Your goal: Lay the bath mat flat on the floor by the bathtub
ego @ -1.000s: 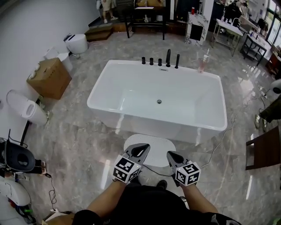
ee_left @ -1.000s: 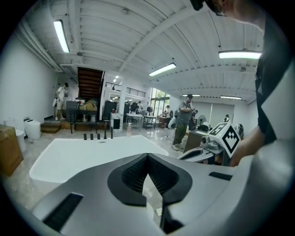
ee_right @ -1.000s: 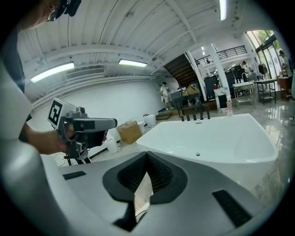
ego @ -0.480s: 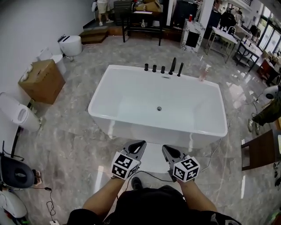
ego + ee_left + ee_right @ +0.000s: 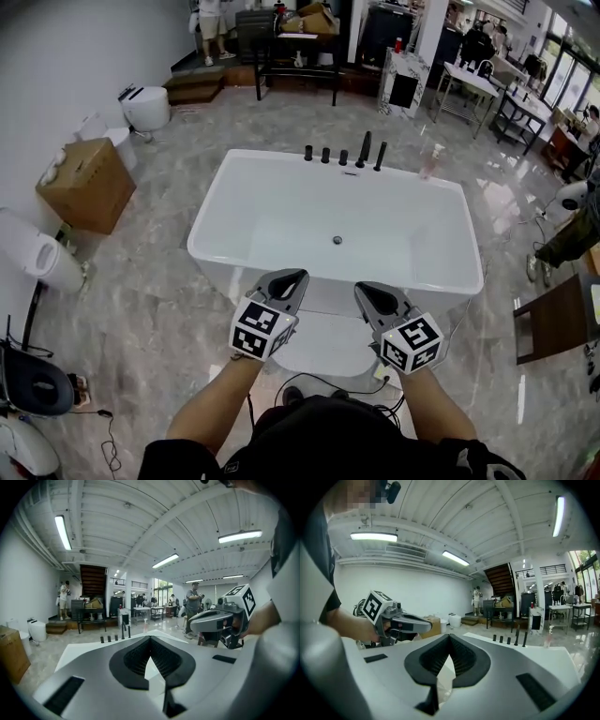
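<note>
Head view: bath mat (image 5: pixel 323 345) lies spread on the floor (image 5: pixel 159 309) along the bathtub's (image 5: pixel 281 202) near side, below both tools. Left gripper view: left tool (image 5: pixel 150 641) closed, empty. Right gripper view: right tool (image 5: pixel 449 639) likewise. Laying looks done (my judgement); next, check the edges lie flat.

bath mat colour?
Plain white. The bath mat shows best in the head view, beside the bathtub.

Right gripper (image 5: pixel 449 638) jaws together, left gripper (image 5: pixel 426 626) alongside, white bathtub (image 5: pixel 534 658) ahead
</note>
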